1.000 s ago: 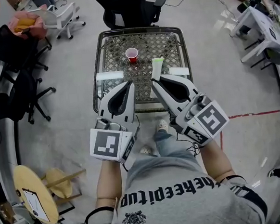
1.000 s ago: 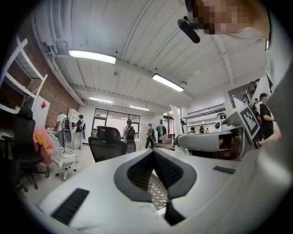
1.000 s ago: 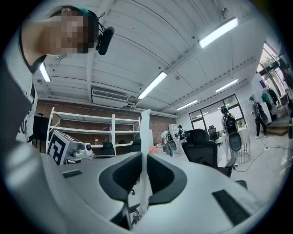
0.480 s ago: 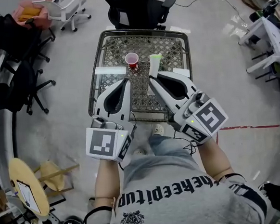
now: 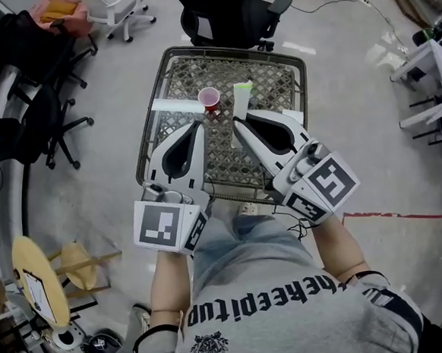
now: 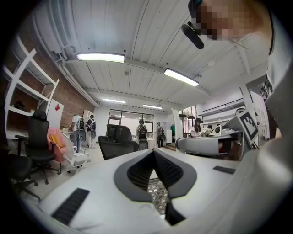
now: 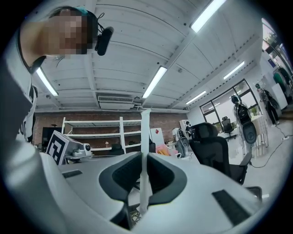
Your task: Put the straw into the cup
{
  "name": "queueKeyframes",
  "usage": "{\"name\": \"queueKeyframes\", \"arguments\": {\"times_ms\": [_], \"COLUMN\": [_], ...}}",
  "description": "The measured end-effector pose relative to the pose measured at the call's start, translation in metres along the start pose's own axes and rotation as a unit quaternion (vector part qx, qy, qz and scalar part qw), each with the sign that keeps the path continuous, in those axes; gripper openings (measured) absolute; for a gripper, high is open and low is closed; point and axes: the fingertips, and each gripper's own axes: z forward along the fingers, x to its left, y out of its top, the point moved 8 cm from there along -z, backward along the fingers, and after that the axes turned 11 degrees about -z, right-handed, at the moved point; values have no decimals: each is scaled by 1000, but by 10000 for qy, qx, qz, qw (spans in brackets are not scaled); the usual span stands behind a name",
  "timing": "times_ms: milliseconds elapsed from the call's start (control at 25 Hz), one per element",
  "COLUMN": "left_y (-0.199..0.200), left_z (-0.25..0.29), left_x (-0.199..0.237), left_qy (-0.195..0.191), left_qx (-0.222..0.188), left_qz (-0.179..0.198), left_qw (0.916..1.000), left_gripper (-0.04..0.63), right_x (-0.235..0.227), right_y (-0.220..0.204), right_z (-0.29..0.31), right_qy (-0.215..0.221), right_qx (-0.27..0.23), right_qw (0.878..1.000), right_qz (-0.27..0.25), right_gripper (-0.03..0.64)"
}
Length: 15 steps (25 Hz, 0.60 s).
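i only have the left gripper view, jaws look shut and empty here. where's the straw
Observer: The right gripper is shut on the straw, which stands upright between its jaws.
Operator: ok and the cup, can't see it from here
Observer: The red cup stands upright on the mesh table, just beyond the tips of the left gripper.
Operator: straw in it yet
Observer: No. In the head view the straw's green top is to the right of the cup and apart from it.
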Motion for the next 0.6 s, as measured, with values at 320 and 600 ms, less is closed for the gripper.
{"name": "queueKeyframes", "arguments": {"times_ms": [320,600], "left_y": [0,4], "left_z": [12,22], "left_x": [0,21], "left_qy": [13,-218], "left_qx": [16,45], "left_qz": [127,89], "left_qw": [9999,9997], "left_gripper": [17,17], "right_x": [-13,-13], "right_y": [-1,-2], "right_z": [5,22], "right_qy": [35,-203], "right_qx": [-56,9], "right_qw": [10000,9998], "right_qz": [37,-21], "right_gripper": [58,58]}}
